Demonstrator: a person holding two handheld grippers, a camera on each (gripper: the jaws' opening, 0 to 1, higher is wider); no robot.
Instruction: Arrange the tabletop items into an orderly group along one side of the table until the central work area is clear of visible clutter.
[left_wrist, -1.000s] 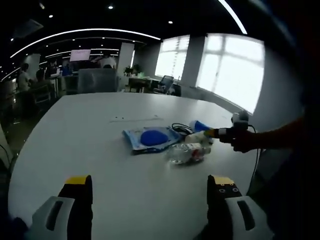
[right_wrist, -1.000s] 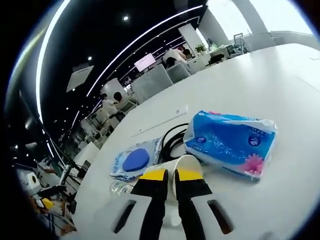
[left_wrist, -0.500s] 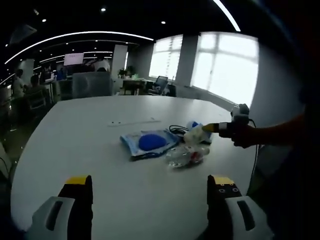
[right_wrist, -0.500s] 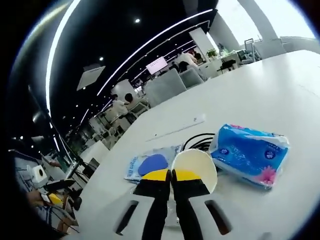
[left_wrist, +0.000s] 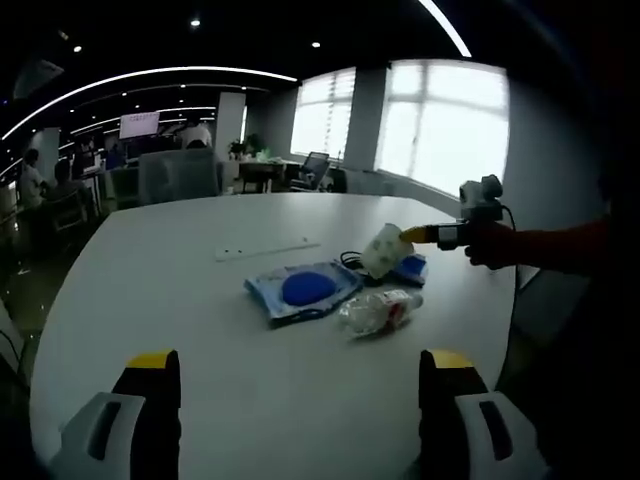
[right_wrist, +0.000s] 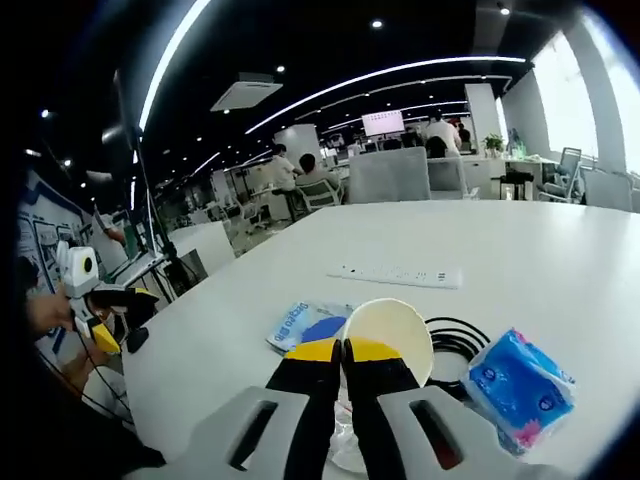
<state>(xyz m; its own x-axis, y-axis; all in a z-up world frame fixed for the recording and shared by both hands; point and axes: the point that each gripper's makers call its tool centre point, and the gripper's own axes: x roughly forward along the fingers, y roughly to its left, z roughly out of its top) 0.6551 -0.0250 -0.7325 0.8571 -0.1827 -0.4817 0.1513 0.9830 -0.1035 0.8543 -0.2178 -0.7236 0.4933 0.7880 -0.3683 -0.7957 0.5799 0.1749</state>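
Right gripper (right_wrist: 342, 352) pinches the rim of a paper cup (right_wrist: 389, 337), held above the black cable (right_wrist: 462, 340); left gripper (left_wrist: 298, 372), jaws wide, holds nothing; thin rim may buckle and the cup slip onto the tissue pack (right_wrist: 520, 388).

Beyond the white table (left_wrist: 180, 300), seated people (right_wrist: 310, 172), a wall screen (right_wrist: 383, 122) and bright windows (left_wrist: 450, 125).
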